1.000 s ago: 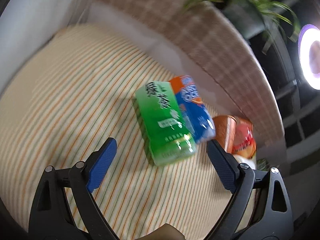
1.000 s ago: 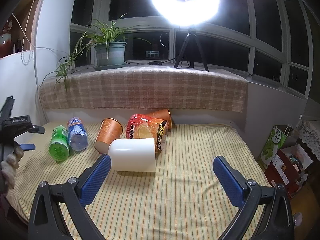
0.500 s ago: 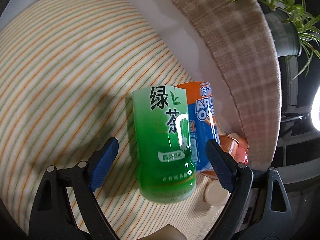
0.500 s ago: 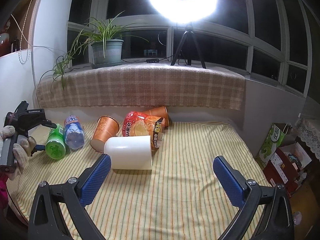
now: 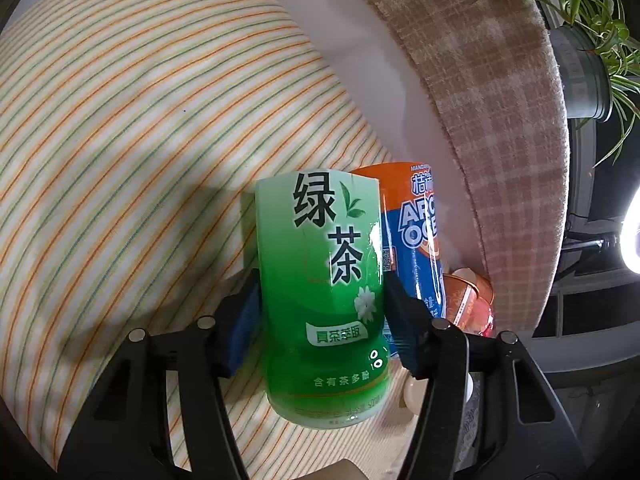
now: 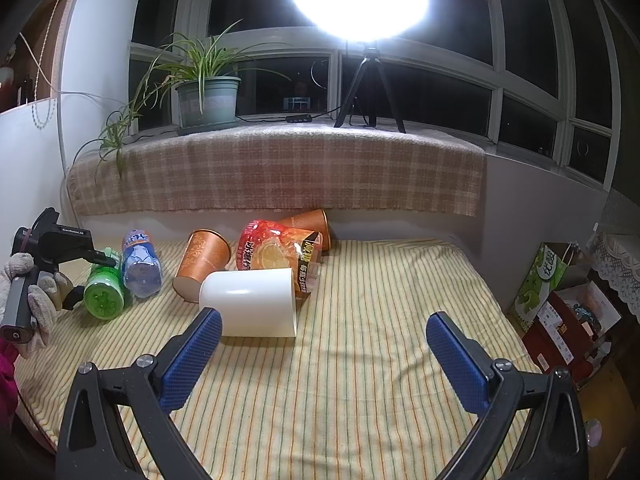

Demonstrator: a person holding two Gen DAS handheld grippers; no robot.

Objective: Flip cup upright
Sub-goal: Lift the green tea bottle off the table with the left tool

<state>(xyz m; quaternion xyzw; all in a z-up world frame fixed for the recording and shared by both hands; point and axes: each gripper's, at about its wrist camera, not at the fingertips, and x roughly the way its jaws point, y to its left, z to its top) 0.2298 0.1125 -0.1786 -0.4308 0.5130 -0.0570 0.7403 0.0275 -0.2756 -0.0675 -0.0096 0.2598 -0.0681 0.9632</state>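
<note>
A white cup (image 6: 250, 302) lies on its side on the striped bedsheet (image 6: 360, 380), mouth toward the right. An orange paper cup (image 6: 202, 264) lies just behind it, and a second orange cup (image 6: 312, 226) lies further back. My right gripper (image 6: 323, 320) stands open just in front of the white cup with nothing between its fingers. My left gripper (image 5: 322, 300) is shut on a green tea bottle (image 5: 320, 280) lying on the sheet. From the right wrist view that green bottle (image 6: 102, 294) sits at the far left, with a gloved hand (image 6: 36, 304) holding the left gripper.
A blue-and-orange bottle (image 5: 416, 232) lies against the green one. An orange snack bag (image 6: 276, 250) rests behind the white cup. A plaid blanket (image 6: 280, 172) covers the sill, which holds a potted plant (image 6: 208, 98) and a ring light tripod (image 6: 368, 92). Boxes (image 6: 560, 308) stand beyond the bed's right edge.
My left gripper moved in over the green tea bottle and shut on it. My right gripper came slightly closer to the white cup and stayed open.
</note>
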